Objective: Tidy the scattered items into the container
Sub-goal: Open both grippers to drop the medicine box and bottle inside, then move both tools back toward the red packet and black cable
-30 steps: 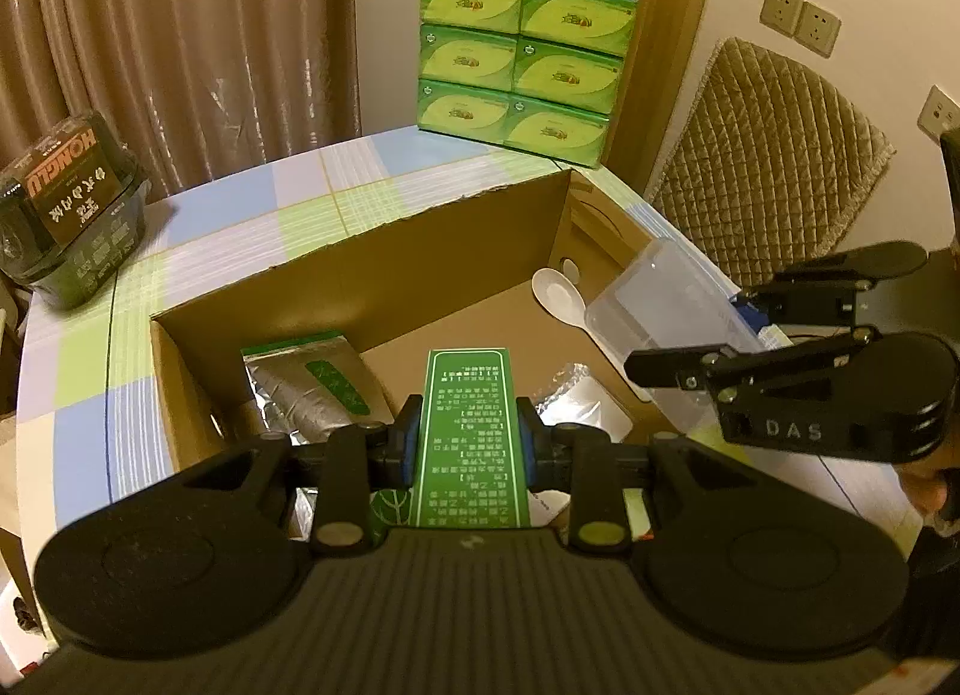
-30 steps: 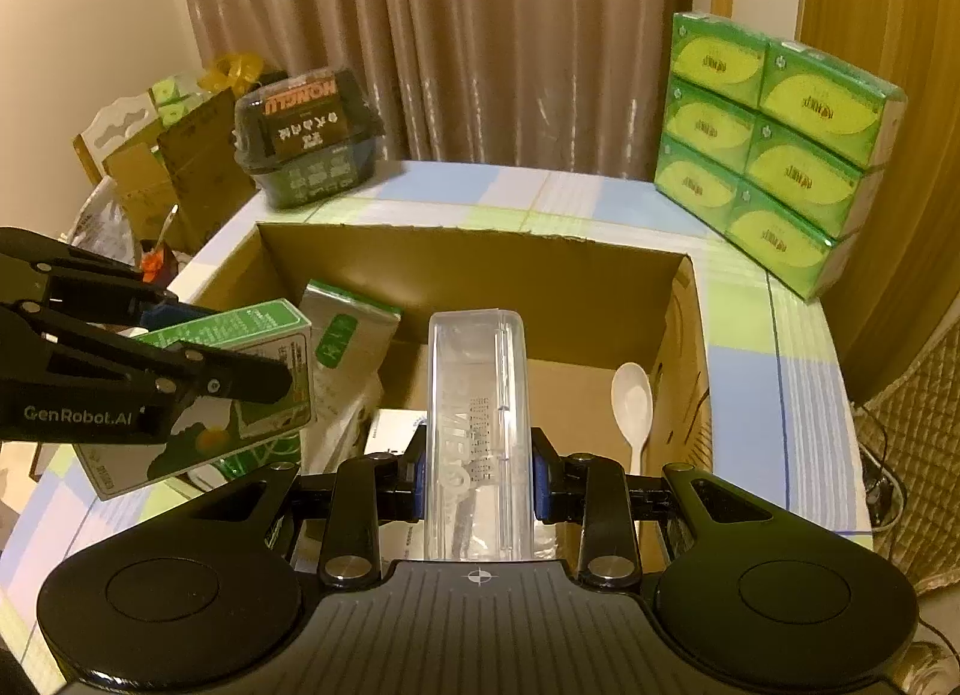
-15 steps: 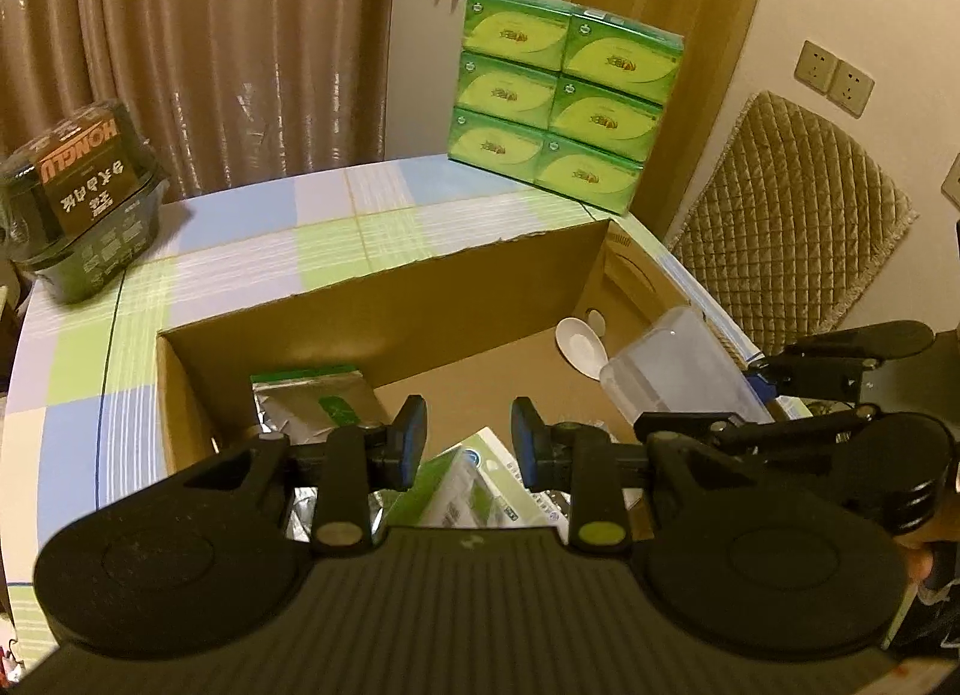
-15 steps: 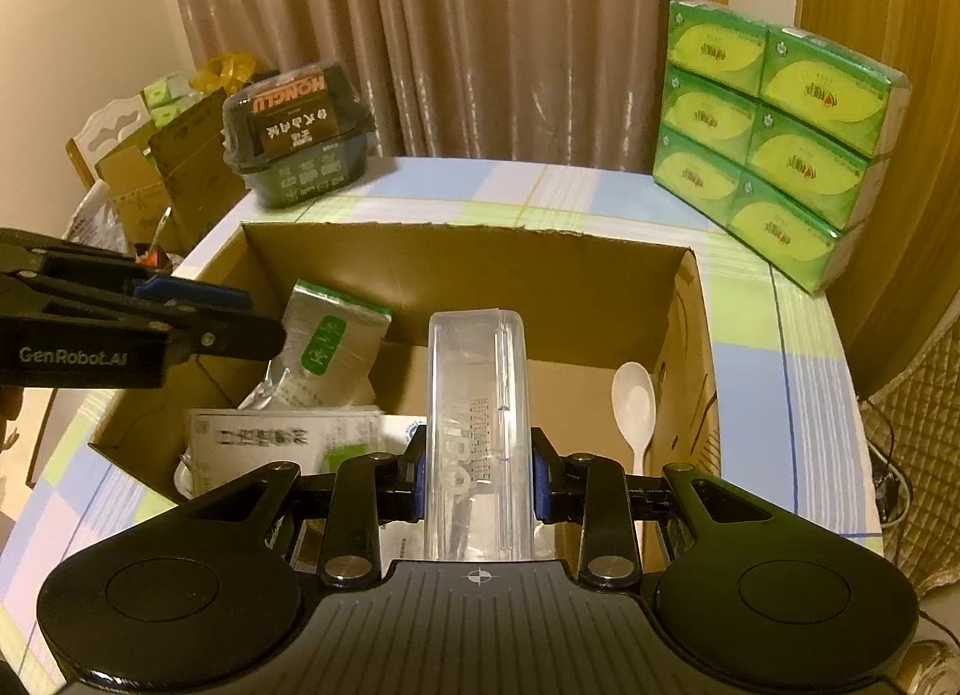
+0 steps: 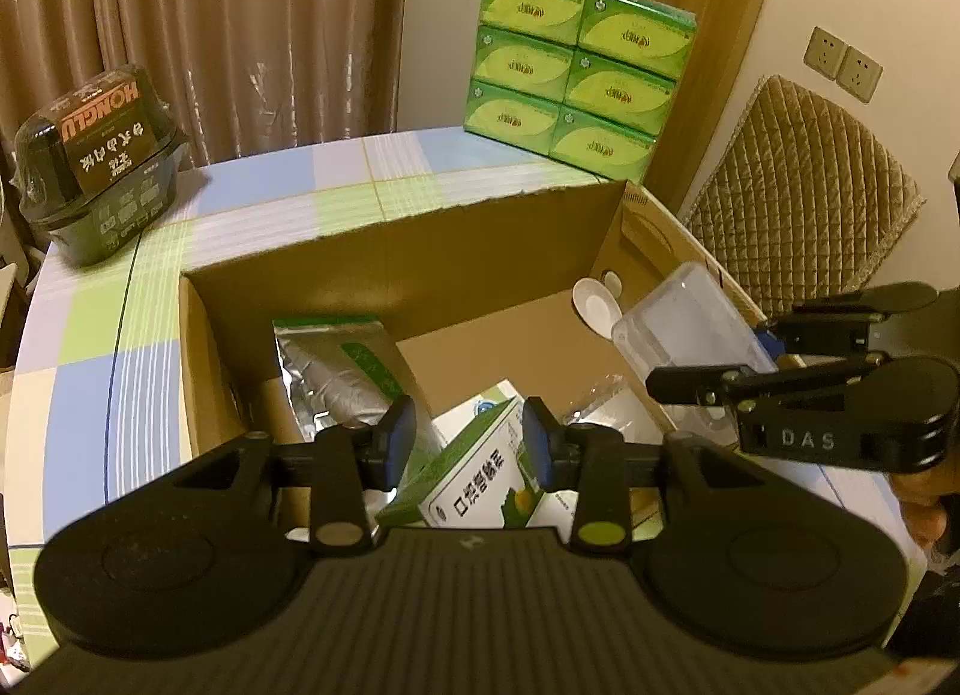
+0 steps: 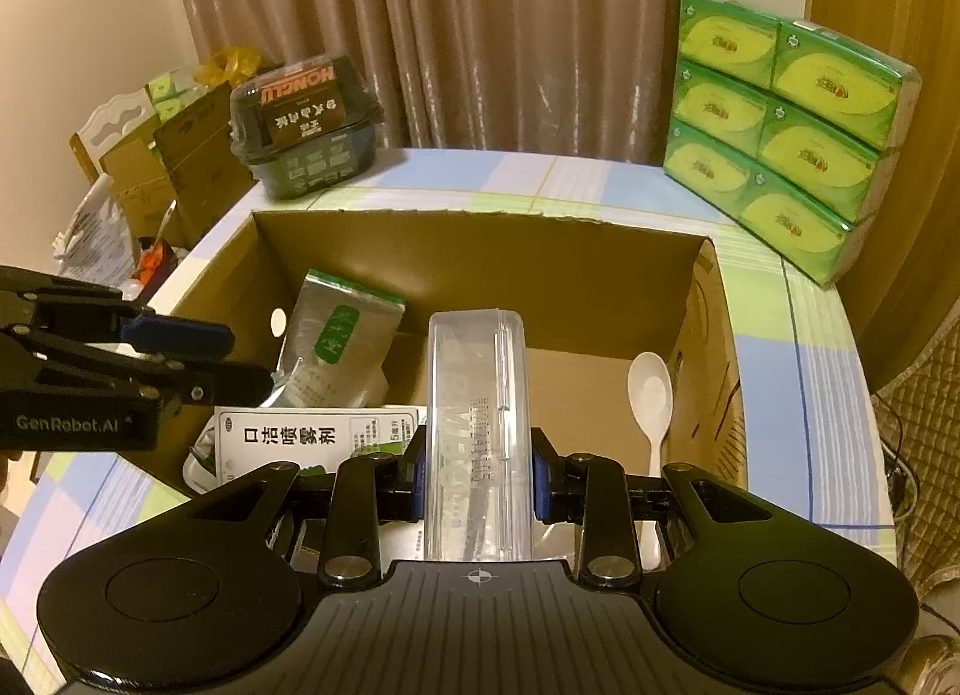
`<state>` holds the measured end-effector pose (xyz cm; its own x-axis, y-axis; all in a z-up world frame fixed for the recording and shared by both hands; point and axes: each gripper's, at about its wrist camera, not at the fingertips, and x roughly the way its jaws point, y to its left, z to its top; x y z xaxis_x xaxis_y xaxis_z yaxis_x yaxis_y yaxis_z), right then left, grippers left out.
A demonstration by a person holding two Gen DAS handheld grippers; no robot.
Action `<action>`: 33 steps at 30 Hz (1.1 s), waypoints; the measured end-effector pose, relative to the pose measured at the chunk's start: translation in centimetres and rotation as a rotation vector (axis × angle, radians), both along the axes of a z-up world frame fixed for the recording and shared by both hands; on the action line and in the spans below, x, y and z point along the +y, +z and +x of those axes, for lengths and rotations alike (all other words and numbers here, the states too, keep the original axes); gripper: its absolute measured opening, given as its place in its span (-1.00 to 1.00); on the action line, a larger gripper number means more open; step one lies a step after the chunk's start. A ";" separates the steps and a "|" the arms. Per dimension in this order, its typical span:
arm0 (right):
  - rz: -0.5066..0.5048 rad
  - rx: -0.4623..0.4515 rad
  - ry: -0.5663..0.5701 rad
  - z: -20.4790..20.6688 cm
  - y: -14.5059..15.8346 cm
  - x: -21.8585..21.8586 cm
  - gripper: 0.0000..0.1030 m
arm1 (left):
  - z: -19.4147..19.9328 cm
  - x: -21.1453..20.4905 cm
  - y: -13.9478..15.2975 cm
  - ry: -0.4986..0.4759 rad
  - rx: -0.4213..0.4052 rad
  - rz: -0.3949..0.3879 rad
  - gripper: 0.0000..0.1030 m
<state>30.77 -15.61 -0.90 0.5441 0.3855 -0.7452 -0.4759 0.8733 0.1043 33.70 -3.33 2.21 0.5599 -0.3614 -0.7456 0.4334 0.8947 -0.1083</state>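
Left gripper is held with jaws apart, nothing between them, above the cardboard box on the checked worktop. The green-and-white carton lies tilted inside the box, beside a silver pouch and a white spoon. Right gripper is clamped on a clear plastic case, held over the box interior.
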 end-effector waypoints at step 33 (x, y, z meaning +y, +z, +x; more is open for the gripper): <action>0.079 -0.105 -0.112 -3.0 0.9 -4.2 0.40 | -2.8 1.5 -0.8 0.031 -0.049 0.029 0.56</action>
